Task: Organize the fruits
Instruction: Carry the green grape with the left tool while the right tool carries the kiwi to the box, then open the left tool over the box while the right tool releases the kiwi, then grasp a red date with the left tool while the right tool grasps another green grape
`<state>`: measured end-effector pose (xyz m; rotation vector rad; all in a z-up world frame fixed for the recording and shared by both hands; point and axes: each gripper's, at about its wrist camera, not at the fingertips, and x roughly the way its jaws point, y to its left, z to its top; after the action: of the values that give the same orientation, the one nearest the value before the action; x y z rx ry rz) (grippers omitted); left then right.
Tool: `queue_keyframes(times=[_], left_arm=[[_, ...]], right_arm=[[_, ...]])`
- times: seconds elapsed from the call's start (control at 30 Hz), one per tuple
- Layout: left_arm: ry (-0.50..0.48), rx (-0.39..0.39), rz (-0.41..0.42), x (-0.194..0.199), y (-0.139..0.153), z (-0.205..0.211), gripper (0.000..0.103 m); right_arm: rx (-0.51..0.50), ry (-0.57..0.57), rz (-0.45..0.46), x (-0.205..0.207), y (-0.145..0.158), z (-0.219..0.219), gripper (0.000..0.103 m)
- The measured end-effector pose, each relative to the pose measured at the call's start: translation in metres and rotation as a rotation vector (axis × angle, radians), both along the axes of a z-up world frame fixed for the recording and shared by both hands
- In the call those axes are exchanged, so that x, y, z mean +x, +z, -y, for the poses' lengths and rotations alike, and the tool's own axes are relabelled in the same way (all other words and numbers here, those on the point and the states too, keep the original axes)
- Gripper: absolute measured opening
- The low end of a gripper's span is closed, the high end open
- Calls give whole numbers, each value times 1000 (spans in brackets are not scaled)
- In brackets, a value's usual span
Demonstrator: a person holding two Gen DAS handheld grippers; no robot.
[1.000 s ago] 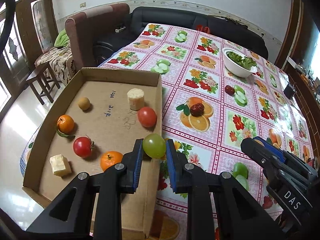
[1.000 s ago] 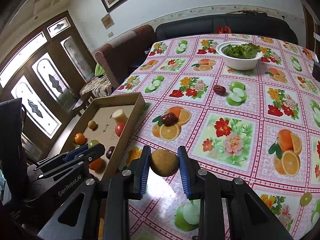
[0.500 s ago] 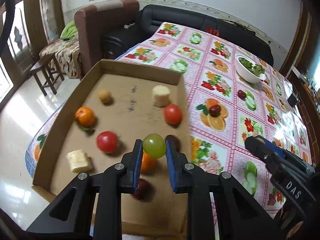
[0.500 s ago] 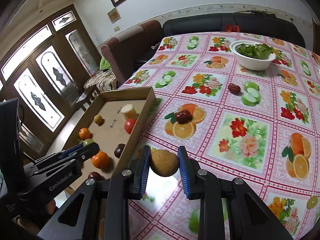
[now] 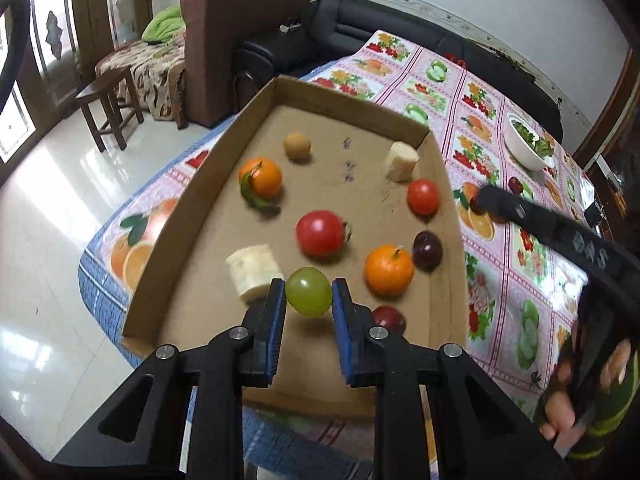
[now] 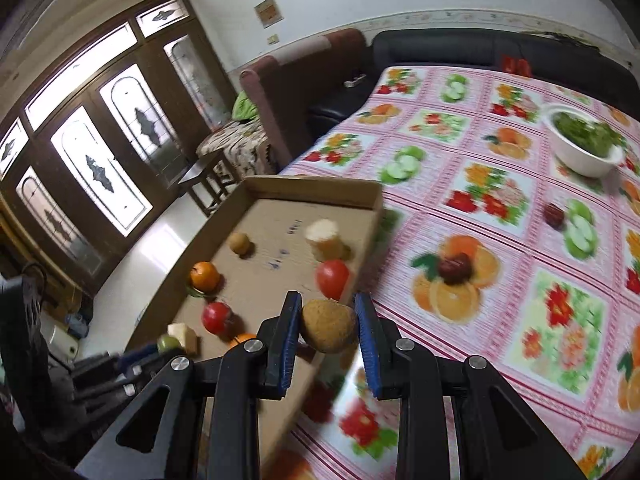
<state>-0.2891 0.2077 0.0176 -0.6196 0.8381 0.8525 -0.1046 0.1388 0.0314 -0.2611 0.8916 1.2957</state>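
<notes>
My left gripper [image 5: 308, 298] is shut on a green grape [image 5: 308, 291], held above the near part of a shallow cardboard box [image 5: 160, 240]. In the box lie two oranges [image 5: 388, 269], two tomatoes [image 5: 320, 233], two pale fruit chunks [image 5: 254, 271], a small brown fruit [image 5: 297, 145] and two dark red fruits [image 5: 427, 249]. My right gripper [image 6: 328, 328] is shut on a rough brown fruit [image 6: 328, 326], over the box's right wall [image 6: 368, 240]. Two dark red fruits [image 6: 454, 268] lie on the tablecloth.
A white bowl of greens [image 6: 586, 148] stands far right on the flowered tablecloth [image 6: 520, 208]. A brown armchair [image 5: 240, 40], a black sofa [image 5: 360, 20] and a wooden stool [image 5: 108, 108] stand beyond the table. A hand [image 5: 560, 412] holds the right gripper at the lower right.
Both grippers have moved left towards the box with their fruit. The left one went from the box's right wall to over its inside; the right one went from the tablecloth to the box's edge.
</notes>
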Motion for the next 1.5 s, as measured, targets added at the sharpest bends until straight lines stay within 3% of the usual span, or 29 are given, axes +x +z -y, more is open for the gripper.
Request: queue_keyframes(times=[0.4, 0.67, 0.9, 1.0, 1.07, 1.27, 1.5], left_arm=[[-37, -51, -24, 8, -20, 0, 21], [-35, -28, -57, 14, -27, 0, 21], [-29, -31, -53, 13, -26, 0, 22], [-21, -42, -54, 11, -23, -2, 34], [-9, -20, -48, 7, -18, 0, 42], [17, 10, -19, 1, -3, 2, 43], [-24, 23, -13, 16, 5, 17, 43]], right_arm=[[-118, 135, 55, -38, -30, -80, 28], [-188, 151, 85, -44, -54, -94, 28], [-191, 156, 110, -48, -55, -93, 30], [-182, 143, 97, -45, -52, -90, 43], [-170, 137, 94, -43, -48, -86, 44], [-73, 99, 39, -28, -16, -58, 44], [11, 1, 1, 0, 8, -5, 48]])
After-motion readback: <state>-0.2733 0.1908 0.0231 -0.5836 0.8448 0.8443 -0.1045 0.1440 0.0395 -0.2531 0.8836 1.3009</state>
